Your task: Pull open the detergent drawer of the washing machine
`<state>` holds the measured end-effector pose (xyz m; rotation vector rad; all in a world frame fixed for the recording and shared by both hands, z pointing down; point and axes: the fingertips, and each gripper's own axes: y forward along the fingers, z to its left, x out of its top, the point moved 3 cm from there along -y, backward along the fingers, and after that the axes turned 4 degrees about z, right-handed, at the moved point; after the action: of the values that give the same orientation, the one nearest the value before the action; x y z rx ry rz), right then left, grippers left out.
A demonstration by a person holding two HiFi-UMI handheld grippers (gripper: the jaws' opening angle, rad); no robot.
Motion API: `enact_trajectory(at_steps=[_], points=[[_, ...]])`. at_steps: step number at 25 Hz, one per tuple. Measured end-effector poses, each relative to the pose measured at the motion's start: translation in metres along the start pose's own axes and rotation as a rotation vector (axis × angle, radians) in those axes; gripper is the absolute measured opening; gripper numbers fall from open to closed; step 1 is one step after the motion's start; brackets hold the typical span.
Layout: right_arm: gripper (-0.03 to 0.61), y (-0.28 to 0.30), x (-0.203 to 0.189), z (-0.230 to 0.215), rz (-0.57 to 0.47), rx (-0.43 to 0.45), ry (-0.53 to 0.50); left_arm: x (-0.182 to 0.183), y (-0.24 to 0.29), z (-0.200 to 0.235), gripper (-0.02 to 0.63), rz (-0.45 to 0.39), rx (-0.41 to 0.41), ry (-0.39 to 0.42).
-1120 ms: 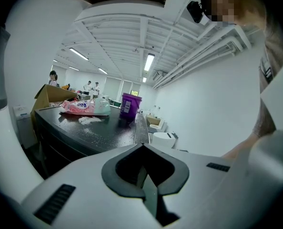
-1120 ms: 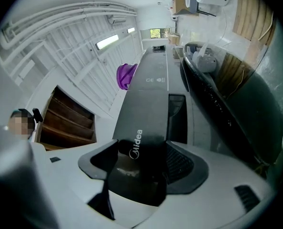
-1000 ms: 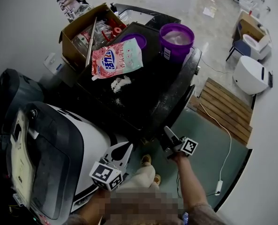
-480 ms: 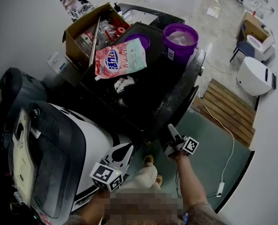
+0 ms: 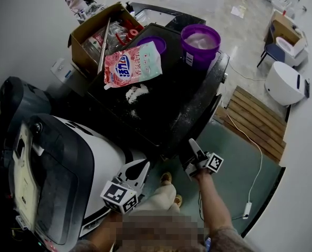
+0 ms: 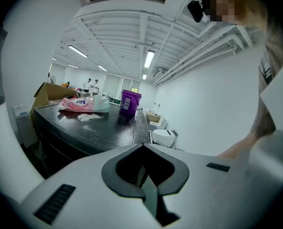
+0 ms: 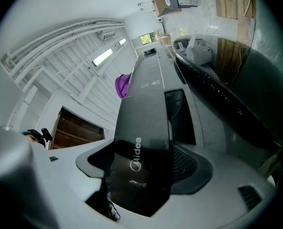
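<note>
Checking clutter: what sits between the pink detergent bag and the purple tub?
A smaller purple lid or bowl, partly behind the pink detergent bag, lies between it and the purple tub; the head view shows it.

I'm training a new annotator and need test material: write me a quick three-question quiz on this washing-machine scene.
1. True or false: the pink detergent bag lies on top of the washing machine.
2. What stands between the jaws of the right gripper? A) purple bucket B) black Midea panel C) cardboard box
3. Fill in: the jaws of the left gripper are ___, with nothing between them.
Key: 1 true. 2 B; those jaws are closing around it. 3 together.
</note>
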<state>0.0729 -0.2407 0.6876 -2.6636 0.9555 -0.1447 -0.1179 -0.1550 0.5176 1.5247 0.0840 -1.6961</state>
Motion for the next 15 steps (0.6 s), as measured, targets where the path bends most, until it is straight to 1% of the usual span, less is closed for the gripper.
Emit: enact_trajectory(at_steps=[15], points=[[0.35, -0.023, 0.003, 0.01, -0.012, -0.009, -0.006, -0.001, 0.007, -0.016, 0.021, 0.008, -0.038, 0.005]])
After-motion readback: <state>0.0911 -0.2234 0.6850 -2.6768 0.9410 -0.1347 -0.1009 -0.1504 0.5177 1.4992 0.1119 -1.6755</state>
